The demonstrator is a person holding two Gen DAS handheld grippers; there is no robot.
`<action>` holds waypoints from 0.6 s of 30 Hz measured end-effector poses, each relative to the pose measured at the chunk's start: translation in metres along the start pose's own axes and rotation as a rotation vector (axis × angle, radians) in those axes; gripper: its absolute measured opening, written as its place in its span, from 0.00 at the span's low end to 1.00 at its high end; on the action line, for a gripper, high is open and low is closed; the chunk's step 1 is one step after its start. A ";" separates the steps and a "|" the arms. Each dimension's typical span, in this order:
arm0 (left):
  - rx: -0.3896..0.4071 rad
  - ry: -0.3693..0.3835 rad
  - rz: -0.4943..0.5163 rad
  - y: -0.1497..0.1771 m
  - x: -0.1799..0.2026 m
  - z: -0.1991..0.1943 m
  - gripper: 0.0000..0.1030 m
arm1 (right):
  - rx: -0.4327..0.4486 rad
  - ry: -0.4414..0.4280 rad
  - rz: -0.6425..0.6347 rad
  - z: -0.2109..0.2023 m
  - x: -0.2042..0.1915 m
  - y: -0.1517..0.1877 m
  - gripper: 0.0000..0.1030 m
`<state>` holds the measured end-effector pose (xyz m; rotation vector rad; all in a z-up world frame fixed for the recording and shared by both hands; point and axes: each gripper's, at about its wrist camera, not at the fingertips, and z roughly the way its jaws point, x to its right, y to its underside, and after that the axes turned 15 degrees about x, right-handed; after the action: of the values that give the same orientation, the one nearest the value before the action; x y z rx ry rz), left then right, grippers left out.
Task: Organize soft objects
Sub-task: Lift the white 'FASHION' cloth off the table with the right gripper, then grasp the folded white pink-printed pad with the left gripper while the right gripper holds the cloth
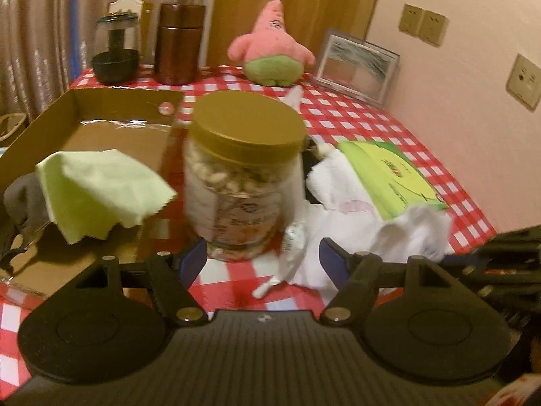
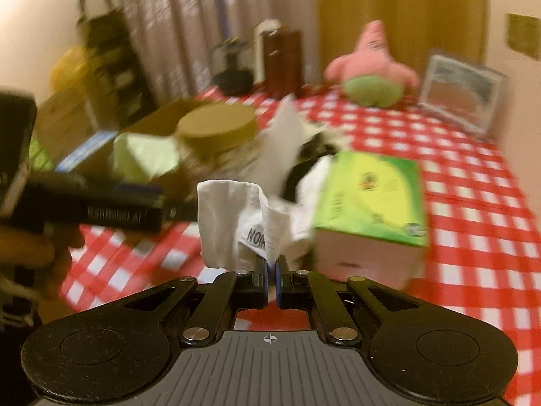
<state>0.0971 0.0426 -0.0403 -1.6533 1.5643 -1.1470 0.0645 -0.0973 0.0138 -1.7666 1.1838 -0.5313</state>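
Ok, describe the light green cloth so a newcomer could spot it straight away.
Start at the red-and-white checked tablecloth, then find the shallow cardboard box at its left side. The light green cloth lies draped over the box's near edge, just left of the gold-lidded jar. Unlike the white cloths heaped right of the jar, it is pale green with a zigzag-cut hem.

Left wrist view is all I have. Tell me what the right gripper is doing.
Observer: The right gripper is shut on the white cloth.
Operator: Say what marks that cloth.
Observer: A tag with dark letters, pinched just above the fingertips.
Operator: Report what the green box looks like from the side.
Observer: The green box has a pale pink front face; the cloth touches its left edge.
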 end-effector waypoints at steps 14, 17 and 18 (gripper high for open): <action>-0.008 -0.015 -0.095 0.005 -0.028 -0.002 0.68 | -0.123 0.024 0.013 0.091 -0.010 0.025 0.67; -0.010 -0.008 -0.097 0.005 -0.028 -0.002 0.68 | -0.104 0.033 0.039 0.095 -0.009 0.025 0.67; -0.011 -0.006 -0.097 0.005 -0.028 -0.002 0.68 | -0.103 0.033 0.044 0.097 -0.010 0.025 0.67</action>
<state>0.0947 0.0700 -0.0491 -1.7551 1.5034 -1.1835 0.1201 -0.0482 -0.0540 -1.8202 1.2900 -0.4834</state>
